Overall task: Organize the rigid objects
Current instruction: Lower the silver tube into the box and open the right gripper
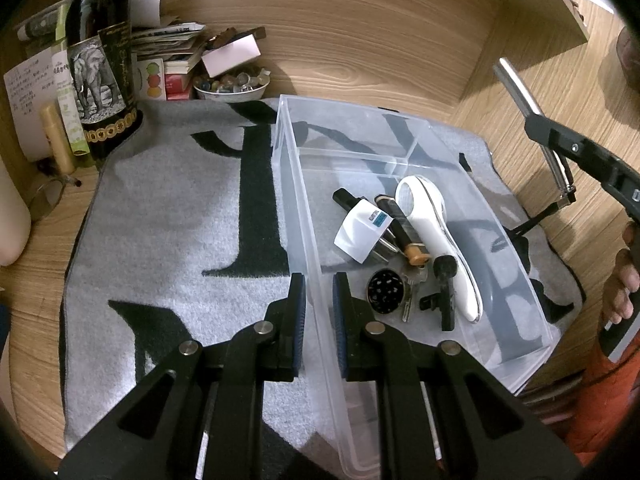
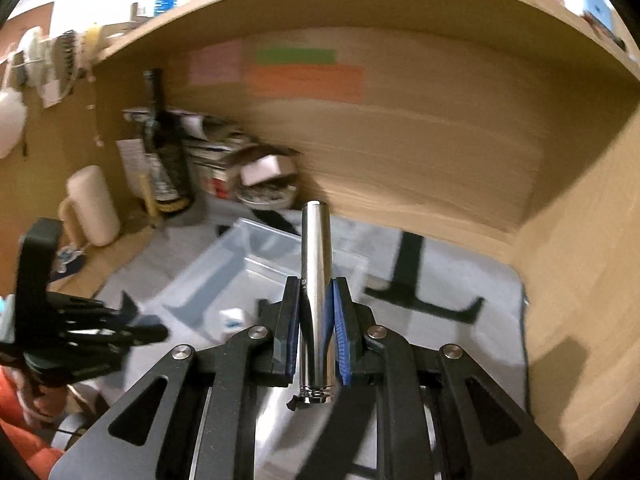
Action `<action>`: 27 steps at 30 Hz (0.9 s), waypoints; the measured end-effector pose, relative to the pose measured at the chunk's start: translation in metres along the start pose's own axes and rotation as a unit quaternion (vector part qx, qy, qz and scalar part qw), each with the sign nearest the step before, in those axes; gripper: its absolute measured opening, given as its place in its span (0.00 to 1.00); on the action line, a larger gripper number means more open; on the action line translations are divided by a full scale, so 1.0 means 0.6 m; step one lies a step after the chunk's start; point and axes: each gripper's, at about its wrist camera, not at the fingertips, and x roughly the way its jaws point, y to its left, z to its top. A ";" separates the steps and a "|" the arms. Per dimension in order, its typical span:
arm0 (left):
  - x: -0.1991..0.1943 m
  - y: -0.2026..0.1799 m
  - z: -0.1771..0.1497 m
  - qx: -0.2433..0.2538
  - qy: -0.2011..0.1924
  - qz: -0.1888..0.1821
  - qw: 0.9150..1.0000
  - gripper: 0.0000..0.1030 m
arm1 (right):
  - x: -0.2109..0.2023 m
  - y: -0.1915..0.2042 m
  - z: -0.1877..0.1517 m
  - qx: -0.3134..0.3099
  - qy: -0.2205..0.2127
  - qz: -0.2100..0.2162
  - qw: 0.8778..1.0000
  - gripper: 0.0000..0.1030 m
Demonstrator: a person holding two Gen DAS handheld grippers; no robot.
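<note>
**A:** So the left gripper is clamped onto the near-left wall of the clear bin, one pad inside and one outside, nearly closed on the thin plastic. Looks like it's just steadying the thing. The right gripper is pinched on a shiny metal tube, which sticks straight out between the pads. In the left camera you can see that tube up at the far right, well clear of the bin.

**B:** How much is sorted already?

**A:** A decent pile, I'd say. Nearest in the bin there's a round black grinder with keys touching it and a small black clip just to the right. Behind those, a white plug, a dark stick with an orange end, and a long white handle-shaped opener lying along the right of the heap. The far compartments look empty, though clear plastic makes that hard to call.

**B:** And what's left?

**A:** My guess is the tube is the piece still to go in. The grey towel under the bin shows nothing else loose. The bottle and bowl of marbles at the far left look like desk clutter, not part of the job. The right camera is too blurred to say more.
</note>
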 end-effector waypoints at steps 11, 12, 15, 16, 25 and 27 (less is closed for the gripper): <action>-0.001 0.002 0.000 -0.002 -0.001 -0.003 1.000 0.13 | 0.092 0.056 -0.013 -0.026 0.070 0.040 0.996 0.14; 0.000 0.002 0.001 -0.003 -0.001 -0.004 1.000 0.13 | 0.101 0.055 -0.016 -0.025 0.079 0.040 0.996 0.14; 0.000 0.002 0.000 -0.004 -0.002 -0.004 1.000 0.13 | 0.128 0.050 -0.028 -0.018 0.107 0.036 0.993 0.14; 0.000 0.002 0.000 -0.005 -0.002 -0.005 1.000 0.13 | 0.137 0.048 -0.031 -0.015 0.114 0.030 0.993 0.14; 0.003 0.001 0.001 -0.004 -0.002 -0.005 1.000 0.13 | 0.147 0.038 -0.036 0.000 0.132 0.030 0.991 0.14; 0.004 0.001 0.002 -0.004 -0.002 -0.004 1.000 0.13 | 0.140 0.039 -0.034 -0.002 0.128 0.029 0.991 0.14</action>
